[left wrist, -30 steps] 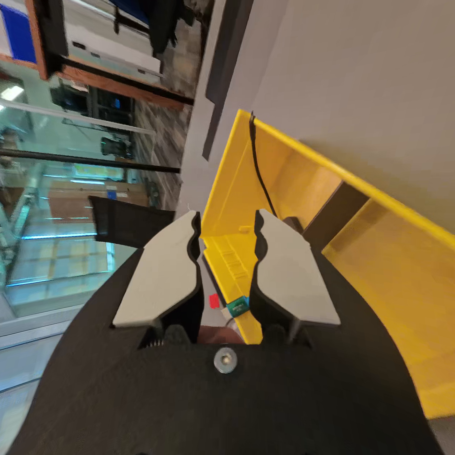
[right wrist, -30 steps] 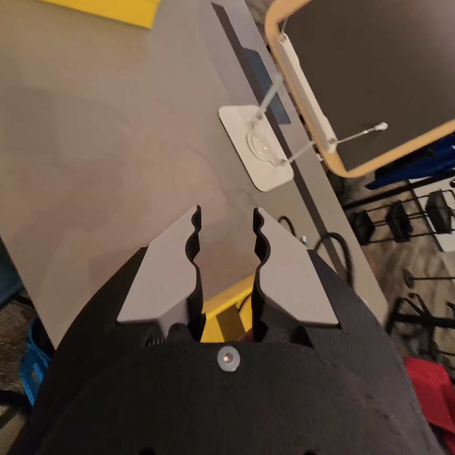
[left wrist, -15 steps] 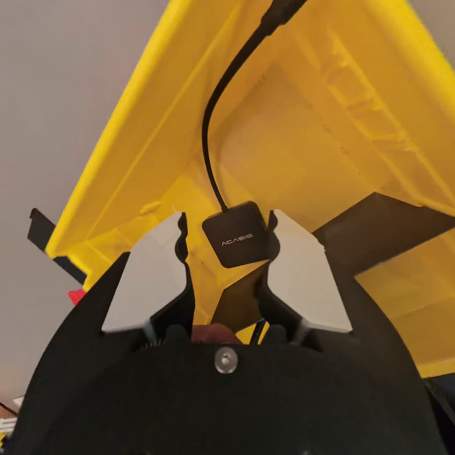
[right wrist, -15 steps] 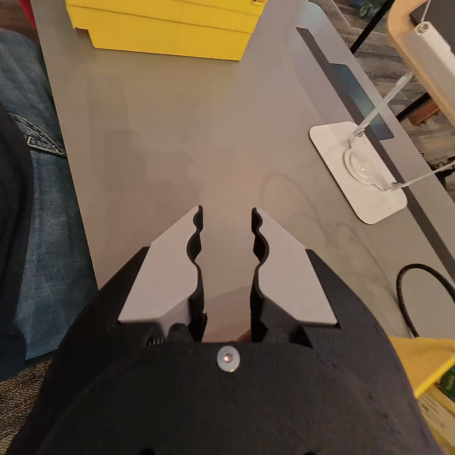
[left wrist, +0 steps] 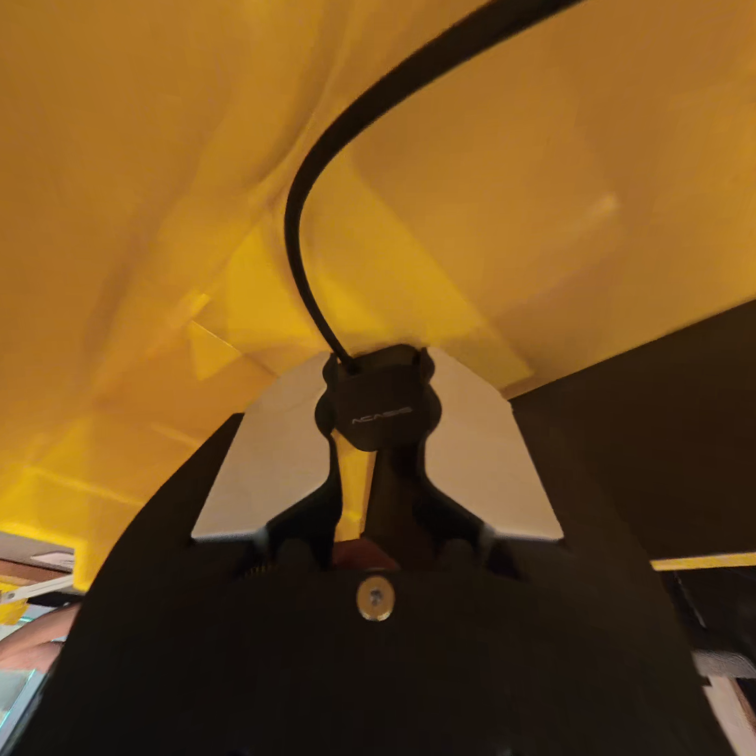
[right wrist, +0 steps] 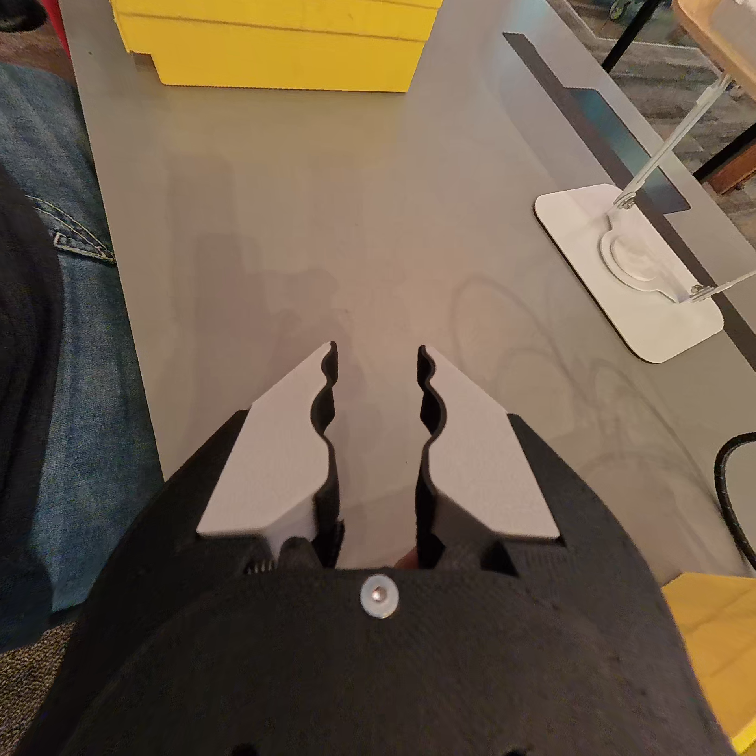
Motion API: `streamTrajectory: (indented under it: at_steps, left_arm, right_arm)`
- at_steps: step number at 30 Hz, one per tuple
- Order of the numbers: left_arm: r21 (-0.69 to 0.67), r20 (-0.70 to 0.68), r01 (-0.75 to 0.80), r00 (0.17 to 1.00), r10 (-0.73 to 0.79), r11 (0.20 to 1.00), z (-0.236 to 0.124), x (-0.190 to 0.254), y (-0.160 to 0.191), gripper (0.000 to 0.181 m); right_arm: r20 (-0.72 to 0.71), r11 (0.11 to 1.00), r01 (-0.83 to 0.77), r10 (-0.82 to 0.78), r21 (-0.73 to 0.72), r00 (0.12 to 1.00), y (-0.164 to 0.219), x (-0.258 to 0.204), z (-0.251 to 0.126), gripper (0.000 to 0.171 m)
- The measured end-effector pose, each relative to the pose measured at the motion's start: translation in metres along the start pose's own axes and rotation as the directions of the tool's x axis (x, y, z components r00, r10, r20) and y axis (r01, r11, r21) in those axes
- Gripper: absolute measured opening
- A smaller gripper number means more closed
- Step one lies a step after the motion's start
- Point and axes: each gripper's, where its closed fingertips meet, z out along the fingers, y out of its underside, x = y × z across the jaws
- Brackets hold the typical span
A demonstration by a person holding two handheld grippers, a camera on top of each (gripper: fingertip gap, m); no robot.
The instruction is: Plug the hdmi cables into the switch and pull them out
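Surface: grey table (right wrist: 327,204), yellow bins.
Left gripper (left wrist: 378,403): I have it clamped on the switch (left wrist: 380,409) inside the yellow bin (left wrist: 163,163).
Right gripper (right wrist: 377,352): jaws apart, empty.
Technique: I'd lift slowly, minding the switch's cable (left wrist: 311,196).

Black switch (left wrist: 378,405), yellow bin (left wrist: 163,163), grey table (right wrist: 327,204), blue jeans (right wrist: 61,368).

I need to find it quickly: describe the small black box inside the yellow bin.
Look inside the yellow bin, near the dark divider. The small black box sits clamped between the fingers of the left hand-held gripper. It is the only square black piece, with a black cable running from its corner.
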Motion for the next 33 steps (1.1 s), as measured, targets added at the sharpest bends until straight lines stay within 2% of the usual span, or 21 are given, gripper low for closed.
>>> streamTrajectory:
  at_steps: [6,7,9,14,15,16,17,19,20,23,26,28,33]
  left_arm:
    - [0.092,0.04,-0.008,0.999,0.004,0.996,-0.003,0.001,-0.002,0.031]
    - [0.154,0.045,-0.015,0.999,0.008,0.988,-0.009,0.003,-0.009,0.0]
    - [0.192,0.078,-0.031,0.997,0.016,0.981,-0.017,0.002,-0.011,0.0]
    - [0.19,0.198,-0.07,0.98,0.031,0.979,-0.023,-0.01,-0.009,0.0]
    - [0.194,0.233,-0.06,0.972,0.013,0.979,-0.024,-0.017,-0.01,0.014]
    - [0.18,0.244,-0.039,0.97,-0.006,0.983,-0.022,-0.022,-0.009,0.038]
    - [0.164,0.255,-0.035,0.967,-0.009,0.986,-0.018,-0.026,-0.009,0.042]
    - [0.183,0.287,-0.075,0.958,0.02,0.98,-0.012,-0.03,-0.018,0.032]
    - [0.2,0.295,-0.088,0.955,0.025,0.976,-0.009,-0.031,-0.024,0.034]
    - [0.239,0.332,-0.12,0.943,0.035,0.964,-0.01,-0.037,-0.039,0.024]
    - [0.248,0.352,-0.133,0.935,0.038,0.96,-0.007,-0.041,-0.046,0.002]
    - [0.228,0.394,-0.17,0.916,0.068,0.959,-0.007,-0.043,-0.046,0.002]
    - [0.315,0.44,-0.186,0.898,0.03,0.931,-0.027,-0.04,-0.045,0.002]
  right_arm:
    - [0.009,1.0,-0.004,0.003,0.008,1.0,0.001,-0.001,0.002,0.037]
    - [0.01,1.0,-0.004,0.004,0.008,1.0,0.0,-0.001,0.001,0.037]
    - [0.013,1.0,-0.006,0.005,0.012,1.0,-0.001,-0.001,0.001,0.037]
    - [0.014,1.0,-0.002,0.002,0.026,1.0,-0.007,-0.002,0.001,0.037]
    - [0.016,1.0,-0.002,0.002,0.03,1.0,-0.008,-0.003,0.002,0.037]
    - [0.02,0.999,-0.001,0.001,0.033,1.0,-0.009,-0.004,0.003,0.037]
    - [0.025,0.999,0.001,-0.002,0.035,1.0,-0.009,-0.005,0.004,0.037]
    - [0.034,0.999,0.007,-0.008,0.035,0.999,-0.01,-0.008,0.006,0.037]
    - [0.038,0.999,0.01,-0.011,0.036,0.999,-0.01,-0.01,0.007,0.037]
    - [0.044,0.999,0.01,-0.011,0.041,0.999,-0.01,-0.012,0.008,0.037]
    - [0.044,0.999,0.002,-0.004,0.046,0.999,-0.008,-0.012,0.008,0.037]
    - [0.039,0.999,-0.002,0.0,0.049,0.999,-0.008,-0.01,0.007,0.037]
    - [0.035,0.997,-0.006,0.004,0.073,0.999,-0.012,-0.009,0.003,0.037]
